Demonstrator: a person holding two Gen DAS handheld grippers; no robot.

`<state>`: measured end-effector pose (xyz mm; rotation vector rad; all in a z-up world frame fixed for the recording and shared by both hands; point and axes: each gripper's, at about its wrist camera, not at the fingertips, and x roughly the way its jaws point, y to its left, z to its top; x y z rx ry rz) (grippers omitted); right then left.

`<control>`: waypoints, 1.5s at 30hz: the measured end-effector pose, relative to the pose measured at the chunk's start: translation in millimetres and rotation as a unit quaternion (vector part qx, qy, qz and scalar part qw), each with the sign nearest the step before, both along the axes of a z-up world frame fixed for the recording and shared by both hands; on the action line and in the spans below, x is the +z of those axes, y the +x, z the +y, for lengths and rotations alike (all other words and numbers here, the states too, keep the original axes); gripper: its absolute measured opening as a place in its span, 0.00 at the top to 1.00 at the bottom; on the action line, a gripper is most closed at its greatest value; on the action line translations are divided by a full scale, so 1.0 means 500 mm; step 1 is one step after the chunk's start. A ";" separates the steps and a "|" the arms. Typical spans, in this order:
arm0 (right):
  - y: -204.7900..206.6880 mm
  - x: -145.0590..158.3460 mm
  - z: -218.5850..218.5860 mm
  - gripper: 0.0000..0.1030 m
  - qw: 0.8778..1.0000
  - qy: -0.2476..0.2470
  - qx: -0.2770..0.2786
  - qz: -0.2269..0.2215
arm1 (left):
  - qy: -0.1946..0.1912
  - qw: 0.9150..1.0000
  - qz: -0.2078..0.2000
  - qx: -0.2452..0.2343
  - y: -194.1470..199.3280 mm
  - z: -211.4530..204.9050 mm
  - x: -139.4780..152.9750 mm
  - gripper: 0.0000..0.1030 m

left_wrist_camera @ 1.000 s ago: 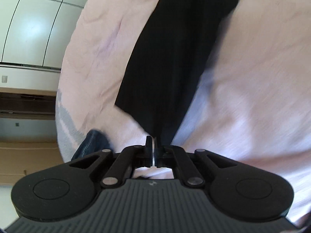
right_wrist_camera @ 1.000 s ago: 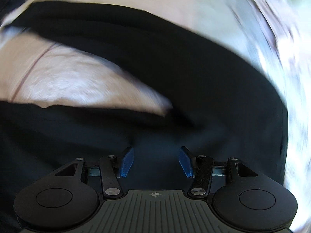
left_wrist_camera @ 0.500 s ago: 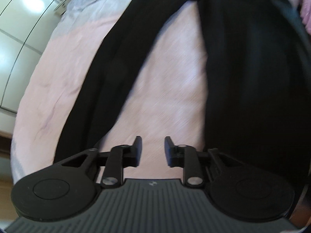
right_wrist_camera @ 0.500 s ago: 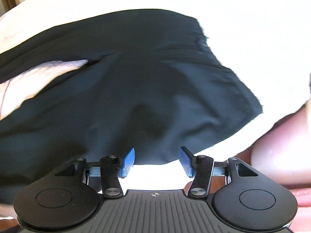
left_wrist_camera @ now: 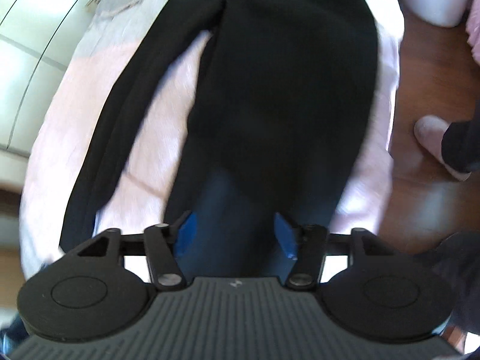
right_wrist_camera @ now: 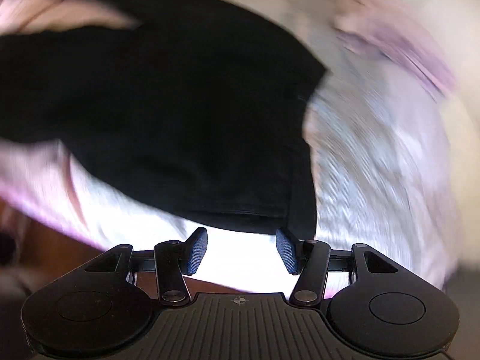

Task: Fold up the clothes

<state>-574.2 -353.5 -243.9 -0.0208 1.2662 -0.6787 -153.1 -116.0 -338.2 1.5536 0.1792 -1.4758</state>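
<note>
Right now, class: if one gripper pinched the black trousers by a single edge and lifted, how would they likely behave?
The black trousers would probably droop: they lie limp and flat, following the pink sheet. They look thin, so likely light. Lifted from the stitched hem, one leg would likely trail, so a single pinch probably won't keep them flat.

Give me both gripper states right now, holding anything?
Left gripper: open, holding nothing, over the black trousers.
Right gripper: open, holding nothing, at the edge of the black trousers.
</note>
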 end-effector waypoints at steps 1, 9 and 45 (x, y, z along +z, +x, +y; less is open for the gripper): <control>-0.006 -0.010 -0.003 0.47 0.999 -0.004 0.034 0.007 | -0.001 1.000 -0.018 0.010 -0.007 0.025 -0.007 0.36; 0.009 -0.058 0.009 0.47 0.984 -0.023 0.173 0.031 | -0.006 0.986 -0.147 0.079 0.075 0.164 -0.080 0.28; -0.016 -0.243 0.026 0.48 0.934 -0.201 0.262 0.136 | 0.024 0.945 -0.238 0.223 0.409 0.203 -0.157 0.96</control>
